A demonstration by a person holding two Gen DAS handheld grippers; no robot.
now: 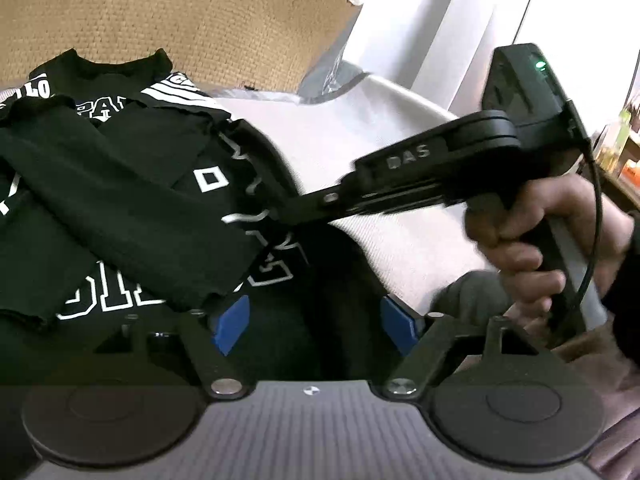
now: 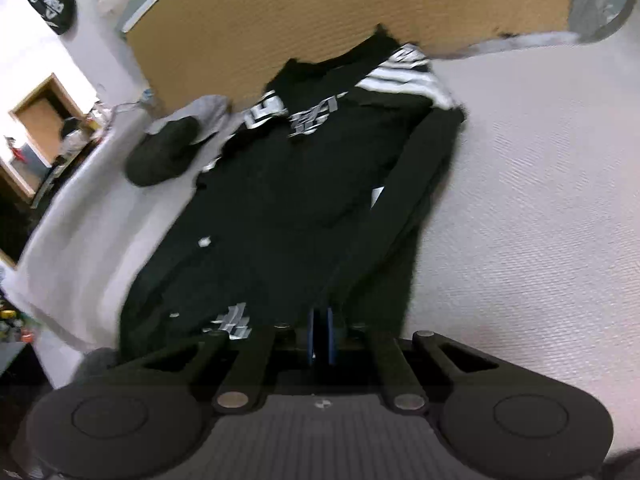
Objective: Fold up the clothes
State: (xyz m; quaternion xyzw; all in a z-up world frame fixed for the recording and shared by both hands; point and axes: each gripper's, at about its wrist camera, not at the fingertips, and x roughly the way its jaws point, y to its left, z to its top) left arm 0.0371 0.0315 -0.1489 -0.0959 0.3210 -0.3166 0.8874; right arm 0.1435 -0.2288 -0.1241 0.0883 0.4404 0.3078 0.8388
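One black knit shirt with white block lettering and white shoulder stripes (image 1: 132, 184) is all we're working, and it lies spread along the pale quilted bed cover (image 2: 540, 200), collar at the far end against the tan woven headboard (image 2: 320, 20). We've got a sleeve folded across the chest in the left wrist view. Our right gripper (image 2: 320, 336) has its blue pads pinched together on the shirt's near hem, cloth caught between them. Our left gripper (image 1: 316, 324) sits with its blue pads spread wide over the dark fabric, holding nothing. We see the right hand (image 1: 536, 240) squeezing its tool's handle, nose reaching into the shirt's right edge.

We judge this cloth soft, light and limp: it will sag and drag rather than hold a line. Best holds, we'd say, are hem corners, taken through the fabric's full thickness, since the knit looks grippy, not slick. A dark rounded cushion (image 2: 164, 156) lies left of it.
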